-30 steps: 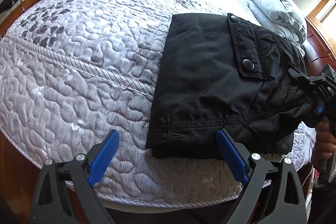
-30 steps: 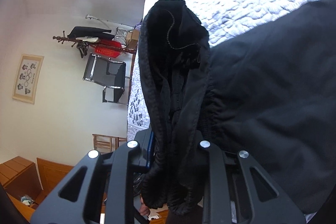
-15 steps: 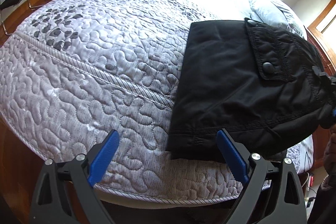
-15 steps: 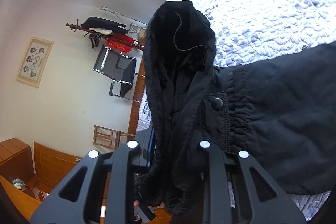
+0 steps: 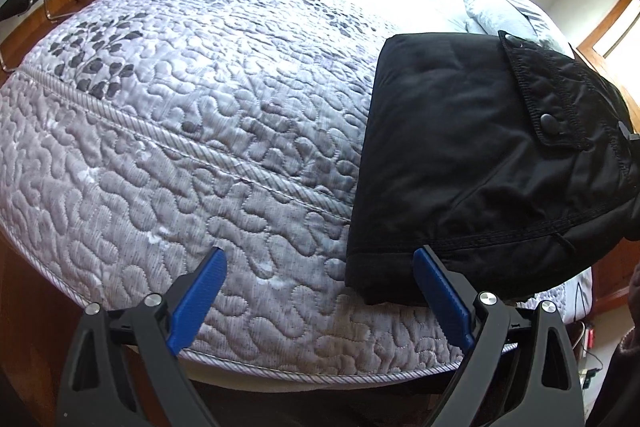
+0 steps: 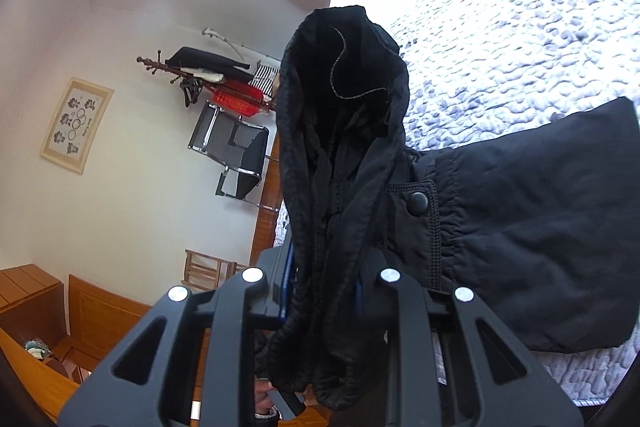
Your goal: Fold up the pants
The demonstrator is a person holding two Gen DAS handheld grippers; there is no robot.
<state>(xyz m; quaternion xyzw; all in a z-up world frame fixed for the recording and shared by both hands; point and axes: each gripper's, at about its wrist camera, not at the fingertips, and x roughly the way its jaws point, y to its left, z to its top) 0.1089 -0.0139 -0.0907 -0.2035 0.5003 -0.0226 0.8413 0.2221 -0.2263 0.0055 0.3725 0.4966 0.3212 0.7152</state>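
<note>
Pinching bunched pants (image 6: pixel 340 187), right gripper (image 6: pixel 324 291) lifts them off the mattress (image 5: pixel 200 147) near its corner; left gripper (image 5: pixel 316 291) gapes empty over the front edge. Quilt beyond lies bare.

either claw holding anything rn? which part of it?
Right claw is shut on the black pants, gripping a bunched, gathered edge that looks like the waistband. Left claw is open and holds nothing.

Matt black cloth pants (image 5: pixel 472 163) on quilted, satiny mattress (image 5: pixel 200 147).
</note>
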